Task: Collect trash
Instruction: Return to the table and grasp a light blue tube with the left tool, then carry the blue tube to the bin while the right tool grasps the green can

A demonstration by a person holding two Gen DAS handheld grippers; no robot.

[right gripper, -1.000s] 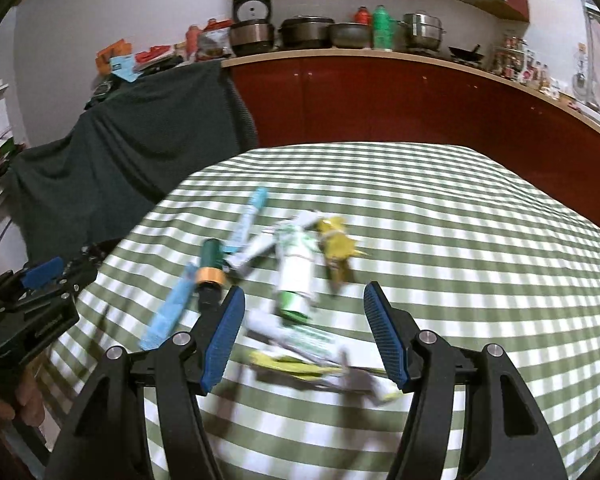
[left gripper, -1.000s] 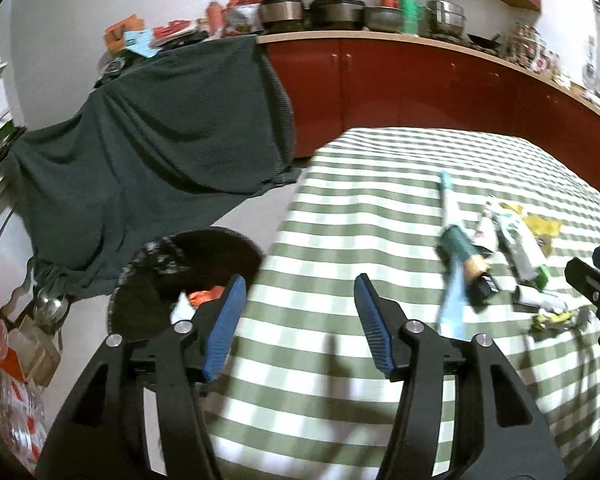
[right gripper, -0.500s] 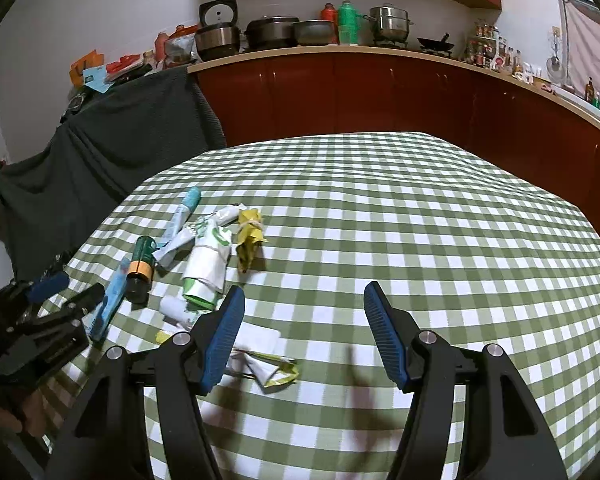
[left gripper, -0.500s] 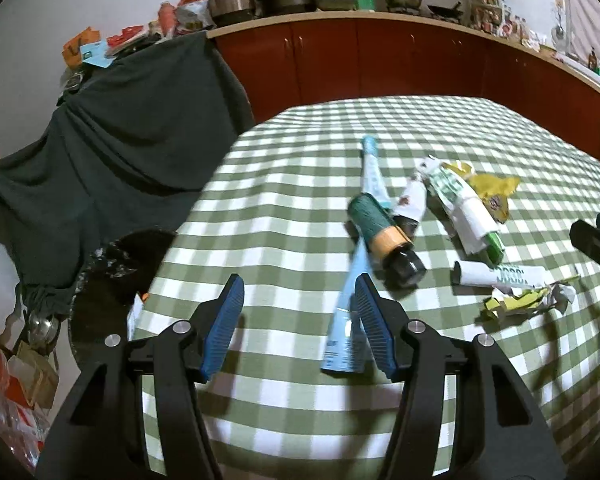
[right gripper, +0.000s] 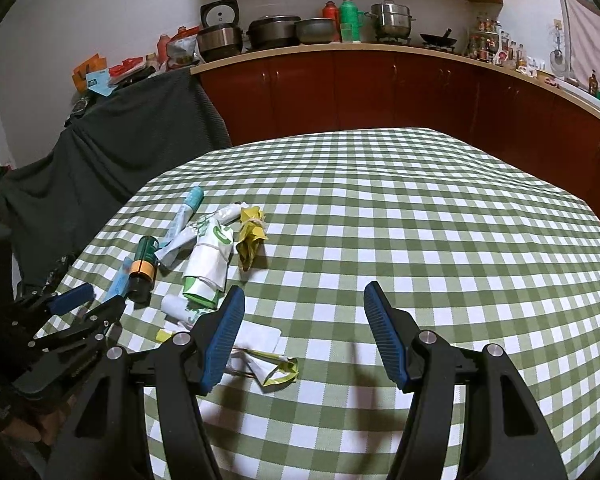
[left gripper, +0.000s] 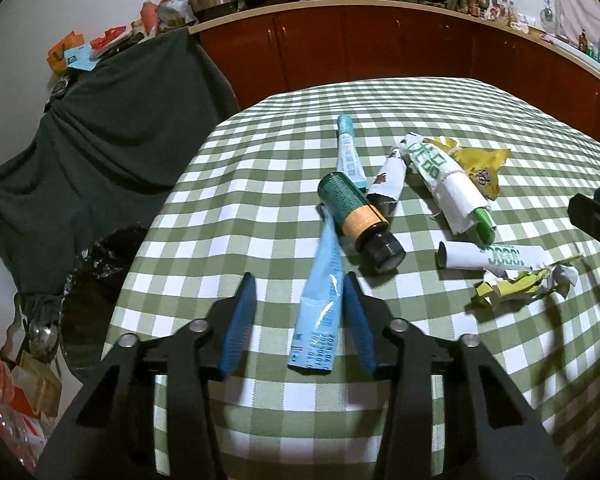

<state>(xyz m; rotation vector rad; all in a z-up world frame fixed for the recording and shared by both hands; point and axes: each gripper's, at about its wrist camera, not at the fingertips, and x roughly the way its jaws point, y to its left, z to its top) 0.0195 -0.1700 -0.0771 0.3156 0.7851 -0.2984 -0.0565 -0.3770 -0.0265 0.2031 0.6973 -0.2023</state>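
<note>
**My left jaws straddle the blue tube**

My left gripper (left gripper: 299, 312) sits low over the green-checked desk (left gripper: 260, 184), jaws spread, with the flat end of a light blue tube (left gripper: 318, 312) lying between the blue pads (left gripper: 238, 324). I cannot tell whether either pad touches it. The tube's far end runs under a dark green bottle (left gripper: 358, 220) with an orange band and black cap, lying on its side. Beside that bottle lie a slim teal tube (left gripper: 349, 152), a white wrapper (left gripper: 390, 176), a white-and-green packet (left gripper: 452, 184) and a crumpled yellow wrapper (left gripper: 482, 168). Nearer the right lie a rolled white tube (left gripper: 496, 256) and torn yellow-white scraps (left gripper: 524, 284).

My right gripper (right gripper: 304, 336) hangs over the desk with jaws spread wide and nothing between them; the scraps (right gripper: 270, 366) lie just by its left pad.

Off the desk's left edge, a black bin (left gripper: 96, 280) stands on the floor.
</note>
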